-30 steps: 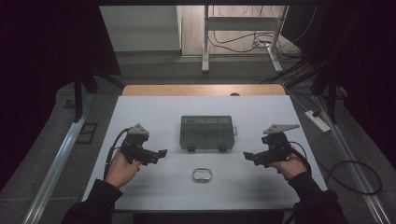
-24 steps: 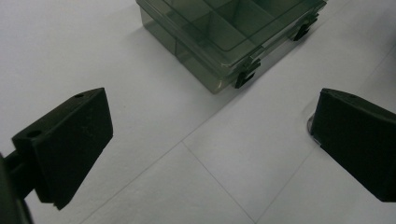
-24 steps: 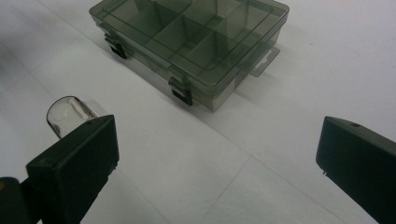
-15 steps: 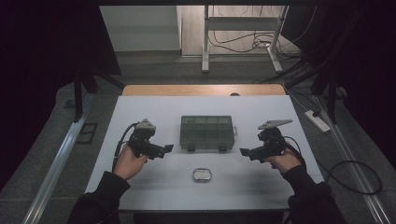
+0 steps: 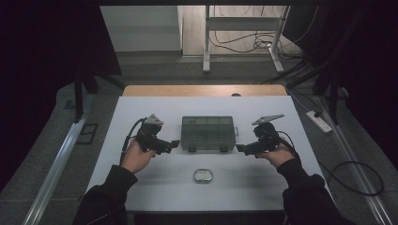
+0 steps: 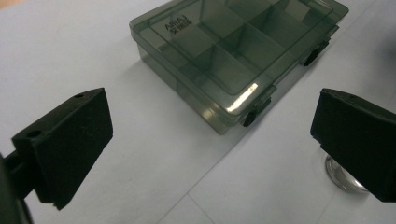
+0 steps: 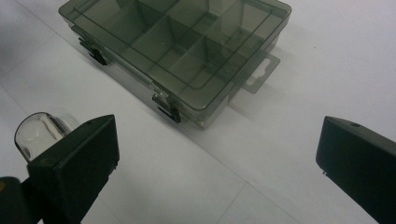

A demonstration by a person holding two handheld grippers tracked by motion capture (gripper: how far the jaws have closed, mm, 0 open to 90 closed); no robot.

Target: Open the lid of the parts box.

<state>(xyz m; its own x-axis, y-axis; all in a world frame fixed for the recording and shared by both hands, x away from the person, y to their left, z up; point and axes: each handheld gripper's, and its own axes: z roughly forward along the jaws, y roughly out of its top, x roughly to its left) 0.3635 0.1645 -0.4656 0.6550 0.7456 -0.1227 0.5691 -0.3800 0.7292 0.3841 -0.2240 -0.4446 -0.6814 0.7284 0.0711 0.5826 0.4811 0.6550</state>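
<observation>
A smoky see-through compartment box [image 5: 208,133] lies shut in the middle of the white table [image 5: 155,105], two black latches on its near side. Its lid [image 6: 243,37] shows several empty compartments [image 7: 187,42]. My left gripper [image 5: 172,145] hovers just left of the box's near corner, jaws wide open and empty [image 6: 205,149]. My right gripper [image 5: 241,149] mirrors it by the box's near right corner, also open and empty [image 7: 215,163]. A small clear oval dish [image 5: 202,175] sits on the table nearer the person, partly behind one jaw in each gripper view [image 6: 343,179] [image 7: 39,133].
A wooden strip [image 5: 202,90] runs along the table's far edge. Behind it stand a metal frame [image 5: 206,42] and loose cables [image 5: 244,44] on the floor. A power strip [image 5: 319,122] and a cable loop [image 5: 352,178] lie right of the table.
Both hands have moved inward and a little away from the person, bringing the grippers close to the box's near corners. Box and dish have stayed put.
</observation>
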